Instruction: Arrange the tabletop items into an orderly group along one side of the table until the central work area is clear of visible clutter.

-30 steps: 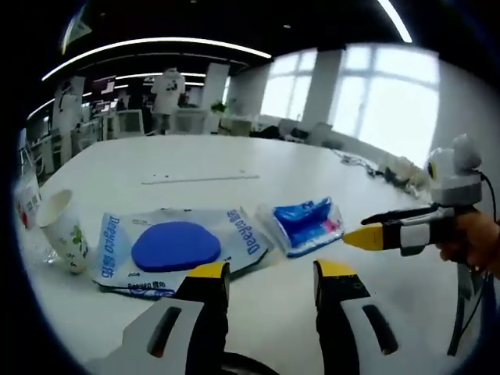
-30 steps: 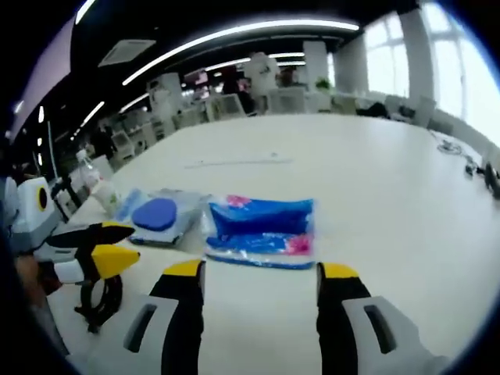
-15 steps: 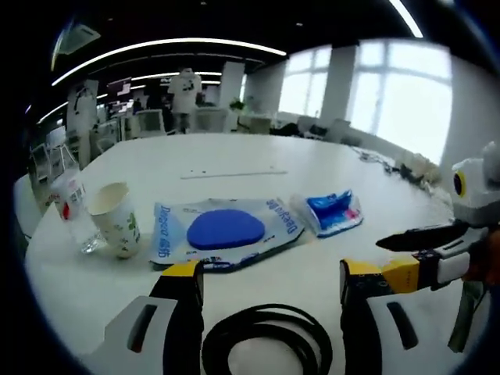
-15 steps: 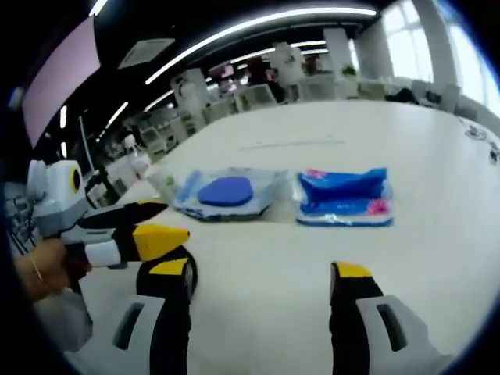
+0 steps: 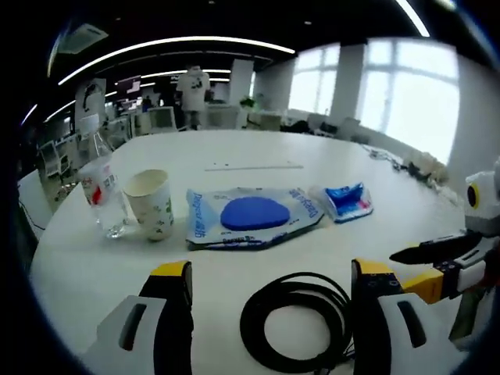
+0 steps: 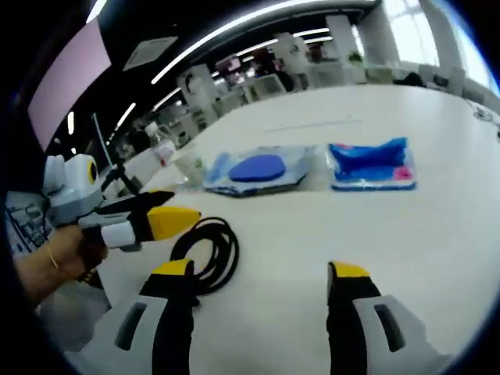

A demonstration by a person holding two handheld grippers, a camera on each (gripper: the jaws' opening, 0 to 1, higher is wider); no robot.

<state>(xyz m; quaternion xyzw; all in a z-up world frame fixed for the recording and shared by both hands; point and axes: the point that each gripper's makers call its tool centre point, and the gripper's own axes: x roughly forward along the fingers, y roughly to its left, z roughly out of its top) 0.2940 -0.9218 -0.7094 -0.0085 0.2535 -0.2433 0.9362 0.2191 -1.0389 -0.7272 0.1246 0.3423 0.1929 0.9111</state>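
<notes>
Both hand-held grippers hang empty over the white round tabletop, so the step in hand looks like choosing the next item. The left hand-held gripper has its jaws spread wide, the coiled black cable lying between them at 6 o'clock. The right hand-held gripper is likewise spread, gripping nothing.

At 12 o'clock in the left gripper view runs a row: clear plastic bottle with red label, white paper cup with green print, flat clear packet holding a blue oval pad, small blue-and-pink wrapped pack.

Next, the cable probably needs pinching and carrying toward that row.

Compared with a second ago, both cameras have pulled back; cable and bottle are now in view.
</notes>
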